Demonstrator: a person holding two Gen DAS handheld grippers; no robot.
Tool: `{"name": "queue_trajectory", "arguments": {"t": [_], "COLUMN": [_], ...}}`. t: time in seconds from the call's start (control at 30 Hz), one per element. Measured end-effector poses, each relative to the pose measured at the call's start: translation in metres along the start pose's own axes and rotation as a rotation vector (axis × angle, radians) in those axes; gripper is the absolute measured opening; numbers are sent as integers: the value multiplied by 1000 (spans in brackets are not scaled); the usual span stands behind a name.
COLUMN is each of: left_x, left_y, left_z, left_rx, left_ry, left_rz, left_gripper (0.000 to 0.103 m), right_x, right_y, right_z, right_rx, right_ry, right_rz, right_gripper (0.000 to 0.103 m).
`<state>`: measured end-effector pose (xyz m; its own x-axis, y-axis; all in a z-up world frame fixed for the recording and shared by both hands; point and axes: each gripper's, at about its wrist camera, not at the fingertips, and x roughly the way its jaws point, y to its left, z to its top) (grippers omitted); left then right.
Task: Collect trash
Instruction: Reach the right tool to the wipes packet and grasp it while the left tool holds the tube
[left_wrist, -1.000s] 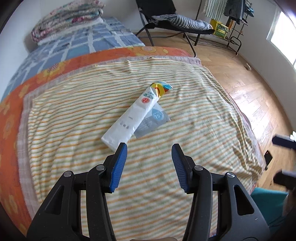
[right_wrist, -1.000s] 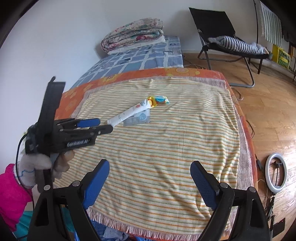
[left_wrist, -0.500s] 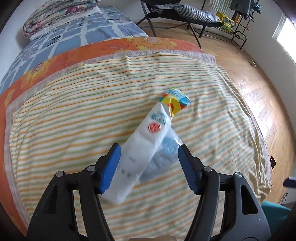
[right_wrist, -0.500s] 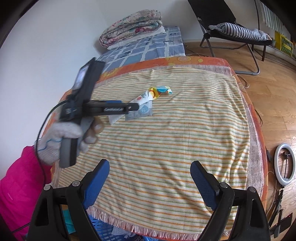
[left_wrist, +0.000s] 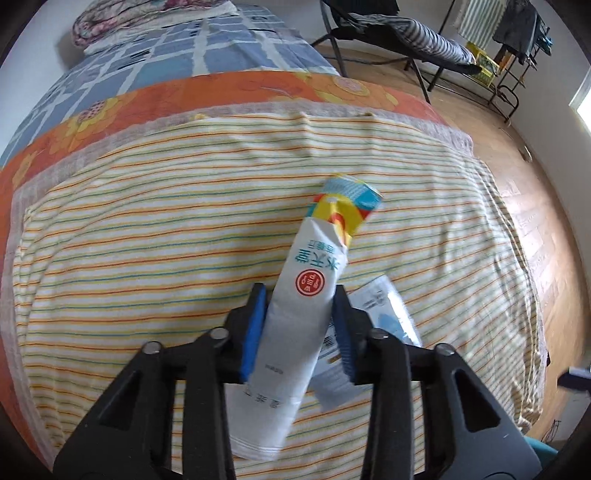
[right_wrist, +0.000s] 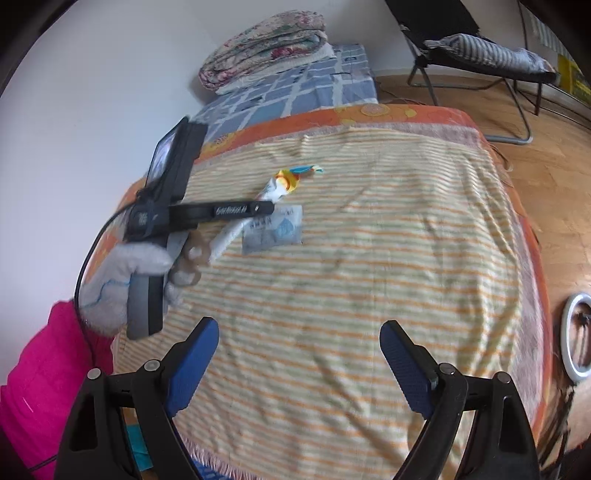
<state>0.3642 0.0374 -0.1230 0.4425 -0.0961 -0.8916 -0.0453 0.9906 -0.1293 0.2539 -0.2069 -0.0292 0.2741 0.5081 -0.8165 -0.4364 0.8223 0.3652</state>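
A long white wrapper (left_wrist: 295, 325) with a red round logo lies on the striped blanket (left_wrist: 147, 229), with a small yellow-and-blue wrapper (left_wrist: 345, 206) at its far end. A grey-blue flat packet (left_wrist: 384, 314) lies beside it on the right. My left gripper (left_wrist: 299, 325) has its blue pads closed against both sides of the white wrapper. In the right wrist view the left gripper (right_wrist: 258, 210) sits over the white wrapper (right_wrist: 236, 230), next to the packet (right_wrist: 273, 229). My right gripper (right_wrist: 299, 358) is open and empty above the blanket's near part.
A folded quilt (right_wrist: 262, 51) lies on the blue checked bedding at the far end. A black folding chair (right_wrist: 476, 48) stands on the wooden floor to the right. A white ring light (right_wrist: 576, 339) lies on the floor by the bed's right edge.
My left gripper moved forward over the white wrapper and closed its pads on it. The right gripper stayed open and drifted a little closer.
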Motion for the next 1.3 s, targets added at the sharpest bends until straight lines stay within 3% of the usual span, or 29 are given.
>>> {"name": "queue_trajectory", "arguments": {"t": [0.13, 0.33, 0.5, 0.6, 0.67, 1.07, 1.3], "left_x": [-10, -30, -46, -50, -53, -60, -65], "left_y": [17, 41, 59, 60, 62, 69, 78], "left_z": [-11, -37, -61, -71, -76, -87, -92], "left_rx": [-4, 5, -25, -7, -2, -8, -23], "left_ry": [-7, -8, -15, -17, -19, -25, -24], "left_rz": [13, 38, 23, 37, 39, 25, 41], "left_gripper": [30, 30, 30, 30, 30, 29, 28], "right_x": [20, 65, 100, 123, 137, 185, 173], "right_y": [0, 18, 21, 23, 27, 51, 47], "right_z": [24, 61, 97, 117, 125, 129, 112], "right_rx": [-42, -188, -200, -175, -183, -303, -290], "right_ry": [-5, 27, 24, 56, 75, 177, 296], "right_rz": [58, 68, 87, 127, 117, 55, 132], "right_gripper": [90, 84, 83, 68, 66, 65, 65]}}
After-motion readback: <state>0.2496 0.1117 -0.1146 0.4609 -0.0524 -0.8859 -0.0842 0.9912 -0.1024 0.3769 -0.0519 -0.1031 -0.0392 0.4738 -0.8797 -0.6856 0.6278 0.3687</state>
